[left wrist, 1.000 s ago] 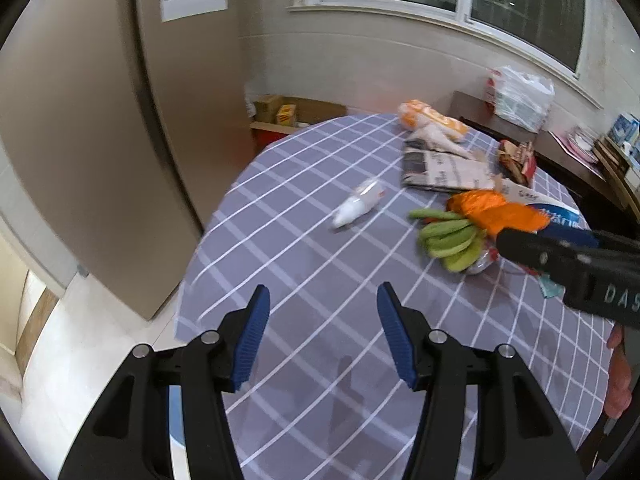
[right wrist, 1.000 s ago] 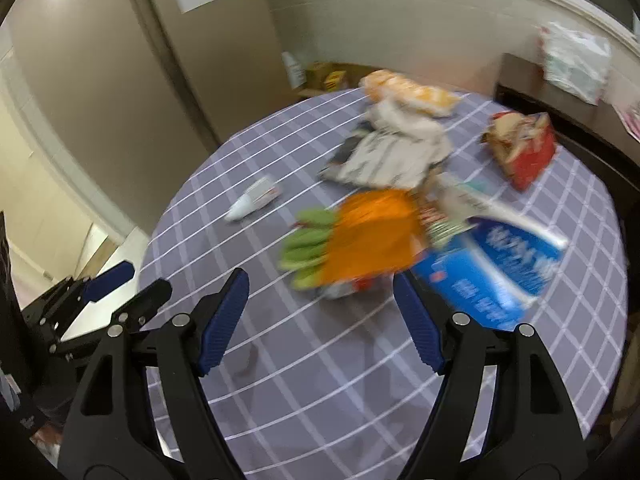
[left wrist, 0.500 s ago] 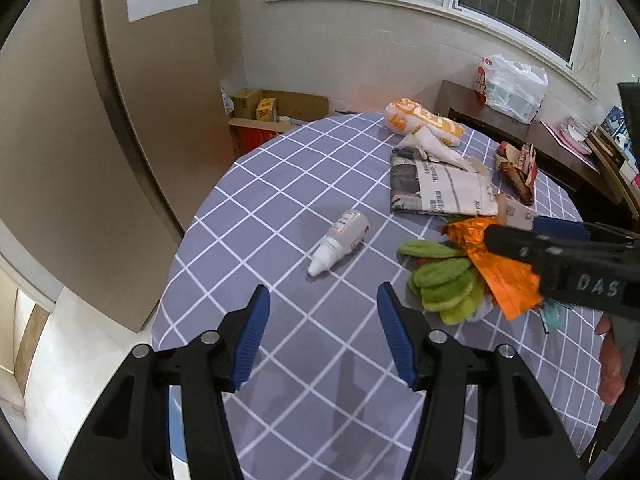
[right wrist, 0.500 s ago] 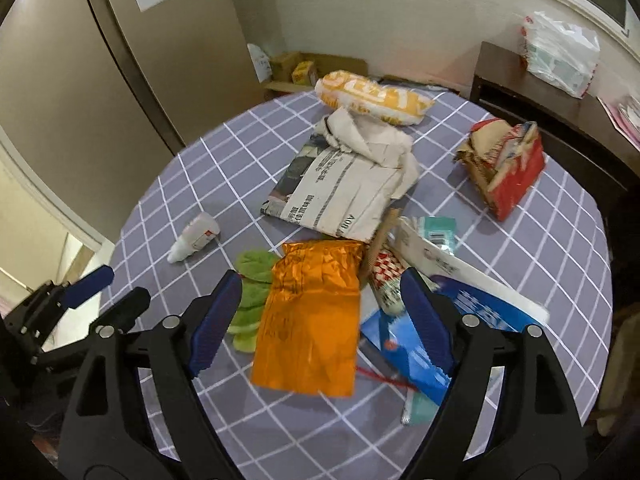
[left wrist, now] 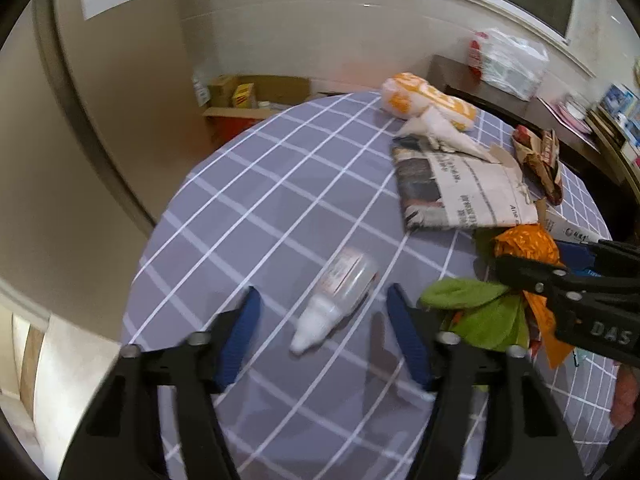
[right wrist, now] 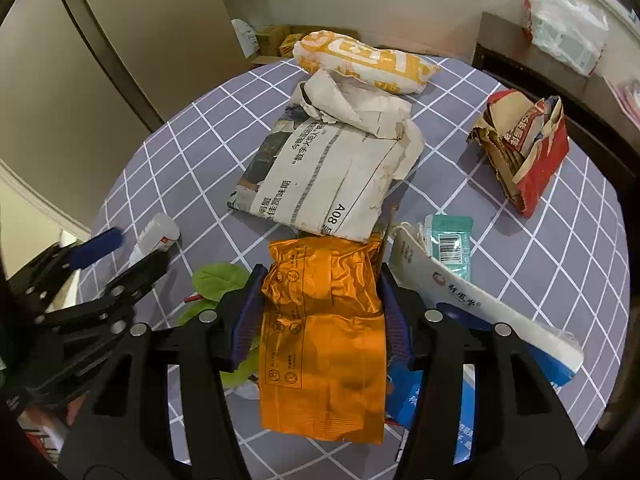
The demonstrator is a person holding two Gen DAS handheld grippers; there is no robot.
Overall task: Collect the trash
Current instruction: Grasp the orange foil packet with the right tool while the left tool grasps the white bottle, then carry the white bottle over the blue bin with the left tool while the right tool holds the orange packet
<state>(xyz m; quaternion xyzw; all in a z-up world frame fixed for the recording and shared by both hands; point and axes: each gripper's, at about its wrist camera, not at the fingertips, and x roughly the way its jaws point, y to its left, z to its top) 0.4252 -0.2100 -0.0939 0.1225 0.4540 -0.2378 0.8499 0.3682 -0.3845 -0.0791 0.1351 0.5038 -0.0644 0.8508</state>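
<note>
A round tabletop [right wrist: 540,248] covered by a grey cloth with white checks is seen from both wrist views. Near its middle a folded newspaper [right wrist: 320,176] is laid flat, with a crumpled white paper [right wrist: 356,104] on its far end and a yellow-and-white bag [right wrist: 360,60] just beyond that. A torn red-and-brown paper bag [right wrist: 524,148] is set well apart toward the right edge. Nearer the camera a blue-and-white packet [right wrist: 480,308] is lying beside a small teal sachet [right wrist: 450,240].

An orange foil bag [right wrist: 320,328] is placed just in front of the newspaper, partly over some green leaves [right wrist: 218,278]. The right gripper [right wrist: 320,320] is lowered around this bag: its blue fingers [right wrist: 248,316] are closing, one on each side of the bag, with the pads right at its edges; whether they already press on it cannot be told.

A small white bottle [left wrist: 340,300] is lying on its side on the bare cloth, left of the leaves, cap toward the camera. The left gripper [left wrist: 324,336] is held over it, fingers [left wrist: 240,332] closing but spread clear of the bottle, which lies between them untouched.
</note>
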